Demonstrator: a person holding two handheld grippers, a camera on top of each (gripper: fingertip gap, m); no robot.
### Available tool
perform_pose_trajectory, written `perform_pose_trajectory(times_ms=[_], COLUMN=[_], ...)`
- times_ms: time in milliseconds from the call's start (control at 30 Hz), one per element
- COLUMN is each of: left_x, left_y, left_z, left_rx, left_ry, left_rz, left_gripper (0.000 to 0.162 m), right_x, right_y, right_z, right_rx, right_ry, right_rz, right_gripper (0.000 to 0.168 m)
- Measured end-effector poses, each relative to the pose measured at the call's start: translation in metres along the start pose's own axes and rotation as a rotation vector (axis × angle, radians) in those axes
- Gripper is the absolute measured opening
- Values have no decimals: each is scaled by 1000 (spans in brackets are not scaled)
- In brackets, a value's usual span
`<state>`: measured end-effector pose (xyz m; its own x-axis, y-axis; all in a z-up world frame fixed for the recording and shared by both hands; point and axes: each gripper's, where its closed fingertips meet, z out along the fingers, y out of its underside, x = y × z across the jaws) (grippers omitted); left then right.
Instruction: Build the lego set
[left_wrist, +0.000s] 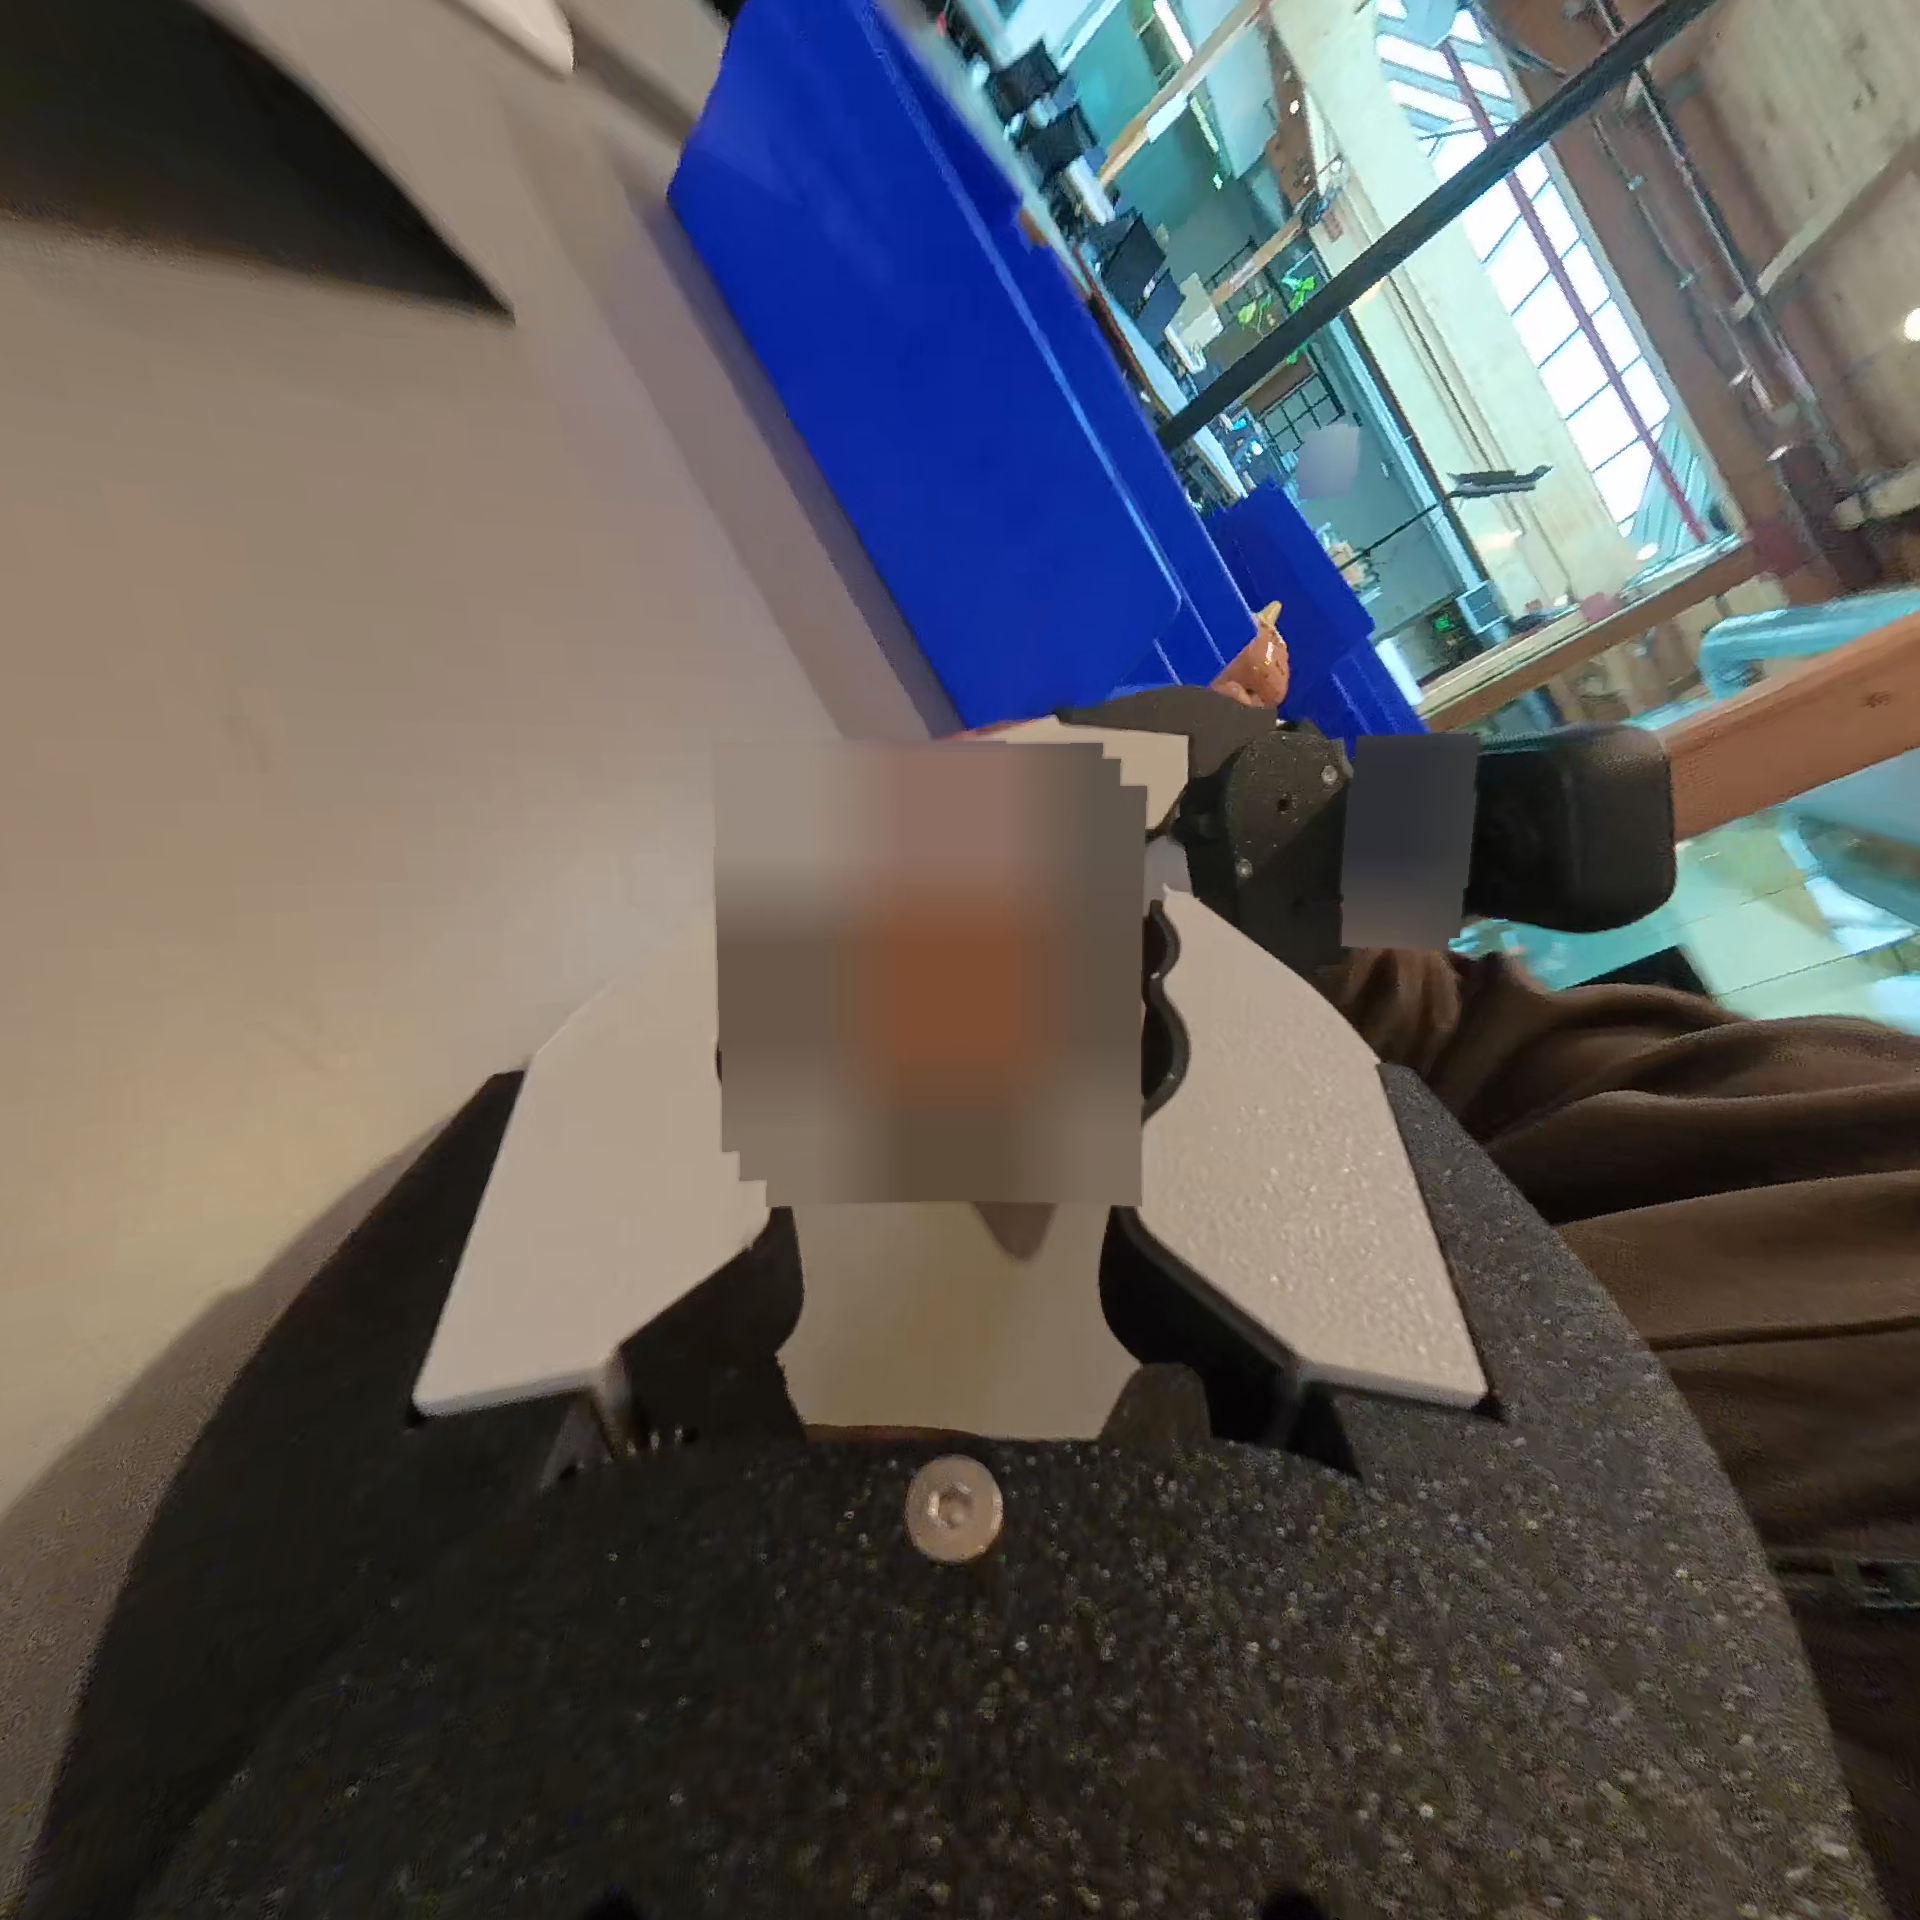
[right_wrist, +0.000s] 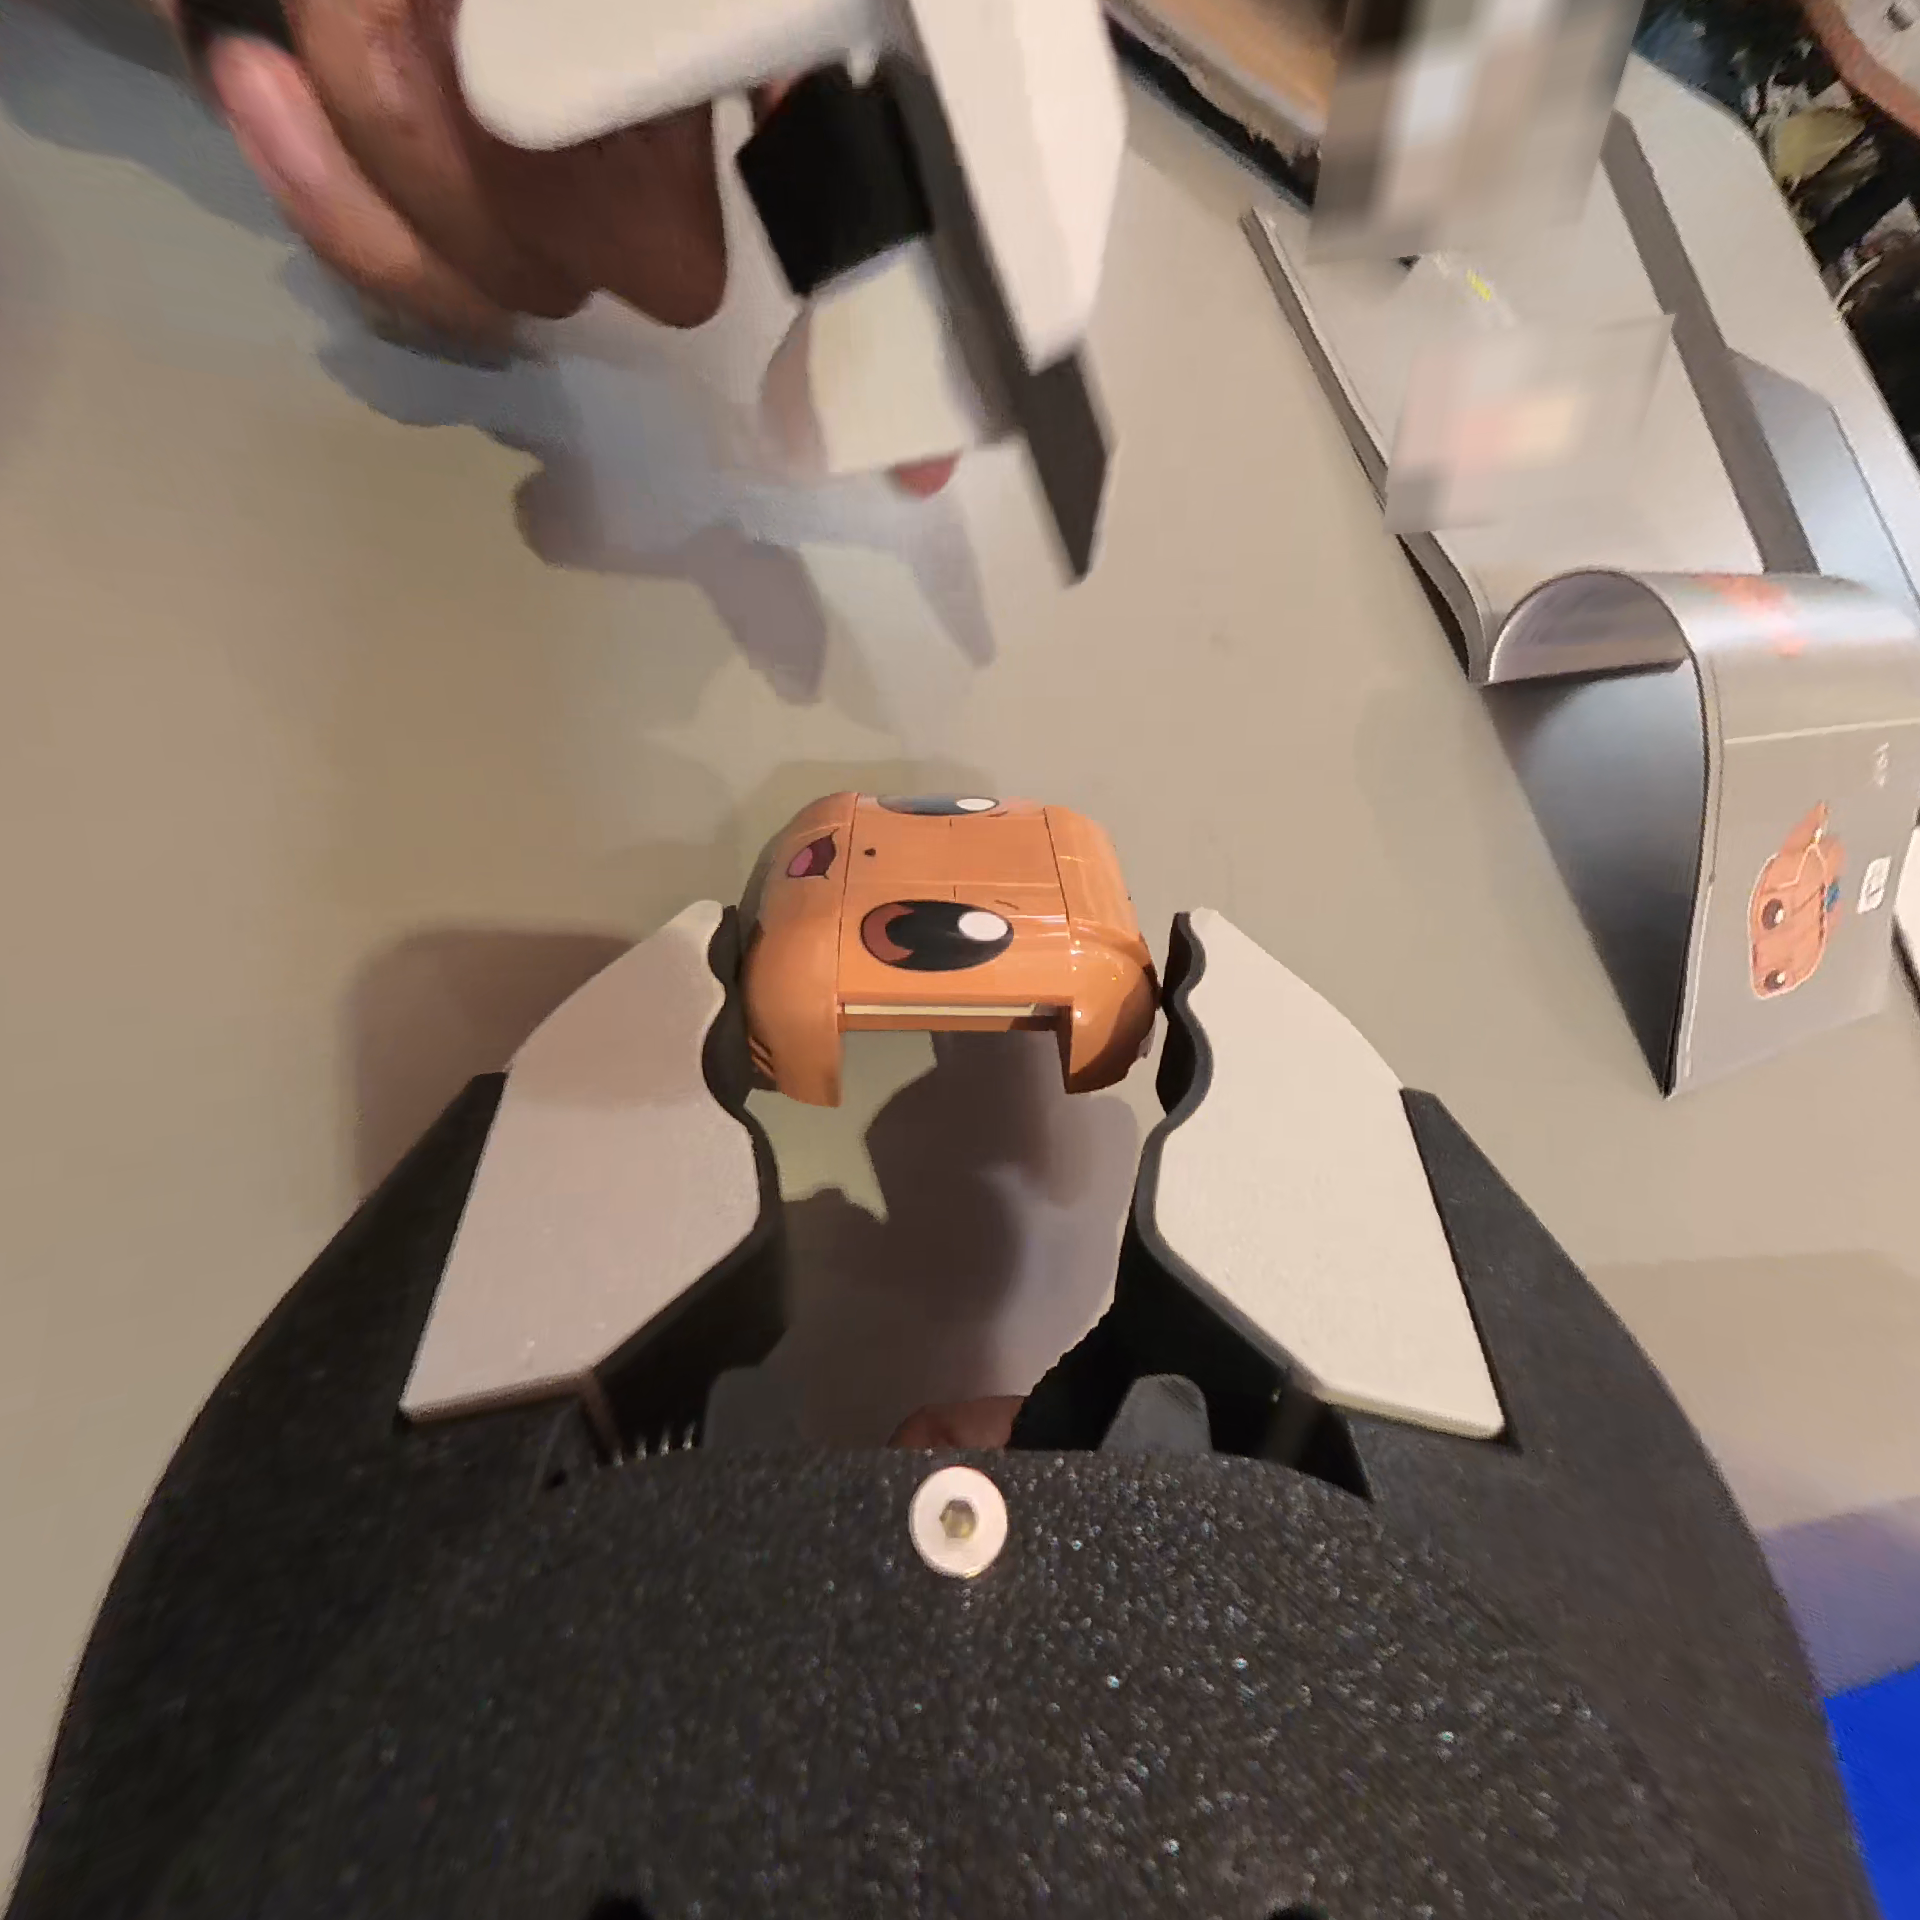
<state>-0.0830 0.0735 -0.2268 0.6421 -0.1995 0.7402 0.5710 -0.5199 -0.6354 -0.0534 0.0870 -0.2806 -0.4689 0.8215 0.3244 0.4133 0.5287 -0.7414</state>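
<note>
My right gripper (right_wrist: 945, 997) has the orange lego head (right_wrist: 935, 935) filling the gap between its fingers. Ahead, my left gripper (right_wrist: 935, 260) hangs over the worktop (right_wrist: 312, 727), blocking the way forward. Grey box (right_wrist: 1766, 831) stands to the right; bare worktop left is free.

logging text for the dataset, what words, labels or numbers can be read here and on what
grey booklet: small print beside a printed orange figure, too small and blurred to read.
orange lego head in the right hand-held gripper: painted eyes and mouth only, no lettering.
Nothing else legible.
</note>
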Motion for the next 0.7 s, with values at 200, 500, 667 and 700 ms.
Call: perform_pose_trajectory(times_ms=[200,500,667,700], left_x=[-7,-8,-28,-32], left_y=[-56,-110,-132,-136], left_z=[-6,21,27,26], left_rx=[271,475,586,608], left_ry=[-109,-172,-207,-216], left_rz=[426,707,536,513], left_gripper=[79,95,27,19], right_x=[2,10,27,31], right_y=[4,2,-2,-3], right_z=[-1,-9,-14,-15], right_rx=[-16,40,106,118], right_ry=[-26,-49,-3,10], right_rz=[71,193,296,312], right_gripper=[75,72,63,62])
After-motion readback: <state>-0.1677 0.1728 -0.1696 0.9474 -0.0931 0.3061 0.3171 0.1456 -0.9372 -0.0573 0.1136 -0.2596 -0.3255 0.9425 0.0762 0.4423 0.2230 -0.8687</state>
